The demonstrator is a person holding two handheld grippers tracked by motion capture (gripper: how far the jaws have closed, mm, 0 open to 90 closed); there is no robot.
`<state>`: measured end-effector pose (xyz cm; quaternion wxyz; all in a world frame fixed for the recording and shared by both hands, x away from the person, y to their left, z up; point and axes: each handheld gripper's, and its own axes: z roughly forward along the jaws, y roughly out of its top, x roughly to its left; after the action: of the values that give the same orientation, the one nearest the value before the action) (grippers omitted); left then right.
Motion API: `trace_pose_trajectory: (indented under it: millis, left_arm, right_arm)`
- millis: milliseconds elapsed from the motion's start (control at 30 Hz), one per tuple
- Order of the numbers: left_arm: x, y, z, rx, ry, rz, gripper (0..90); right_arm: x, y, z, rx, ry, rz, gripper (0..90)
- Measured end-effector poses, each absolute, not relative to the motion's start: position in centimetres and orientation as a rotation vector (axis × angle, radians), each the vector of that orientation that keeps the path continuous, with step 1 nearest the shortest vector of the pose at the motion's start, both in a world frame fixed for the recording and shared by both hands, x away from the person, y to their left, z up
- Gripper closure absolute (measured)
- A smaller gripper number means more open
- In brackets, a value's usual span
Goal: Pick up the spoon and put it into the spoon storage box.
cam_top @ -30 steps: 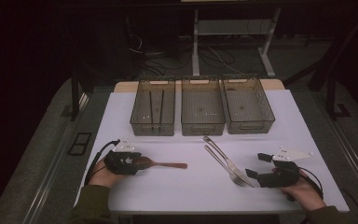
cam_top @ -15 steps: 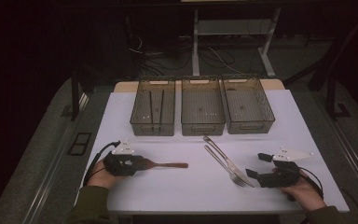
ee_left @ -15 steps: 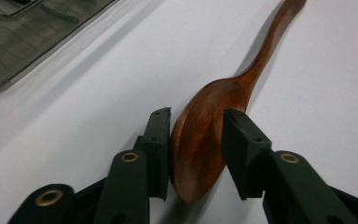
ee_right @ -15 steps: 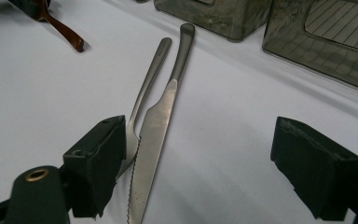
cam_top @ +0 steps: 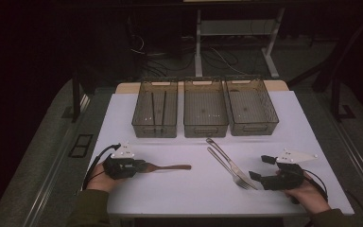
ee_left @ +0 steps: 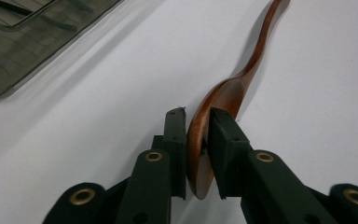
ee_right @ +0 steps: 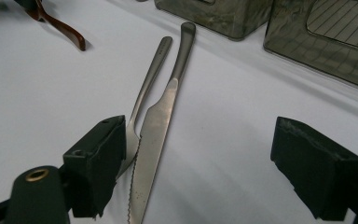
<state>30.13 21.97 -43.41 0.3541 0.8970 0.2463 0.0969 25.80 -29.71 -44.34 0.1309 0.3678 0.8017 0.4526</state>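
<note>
Your left gripper (ee_left: 198,154) has just been closing its jaws and now pinches the bowl of the wooden spoon (ee_left: 228,93), which lies on the white table (cam_top: 194,189). Your right gripper (ee_right: 200,172) stands wide open around the knife (ee_right: 156,126) and fork (ee_right: 144,98). Three trays (cam_top: 205,106) sit beyond.

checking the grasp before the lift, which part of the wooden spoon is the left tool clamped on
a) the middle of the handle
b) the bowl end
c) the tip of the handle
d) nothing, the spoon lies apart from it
b: in the left gripper view the left tool has its two black pads pressed on either side of the bowl of the wooden spoon, and the handle runs away from it across the white table. Its jaws have just been closing.
</note>
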Motion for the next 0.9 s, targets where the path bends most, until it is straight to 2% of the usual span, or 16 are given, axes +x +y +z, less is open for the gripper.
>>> trace_pose_trajectory:
  millis: [167, 333, 667, 900]
  left_arm:
    - [30.1, 21.9, -43.3, 2.314, 0.635, 0.235, 80.9]
    - [30.2, 22.0, -42.9, 2.311, 0.632, 0.244, 81.6]
    - [30.0, 21.9, -41.3, 2.185, 0.668, 0.284, 81.7]
    - [30.1, 21.1, -40.4, 2.145, 0.696, 0.304, 81.7]
  right_arm:
    - [25.8, -29.7, -44.4, 1.069, 2.333, 1.313, 17.4]
    - [25.8, -29.7, -44.4, 1.063, 2.334, 1.314, 17.4]
    - [25.8, -29.4, -44.5, 1.06, 2.337, 1.311, 17.2]
    - [25.9, -29.1, -44.7, 1.079, 2.328, 1.304, 11.0]
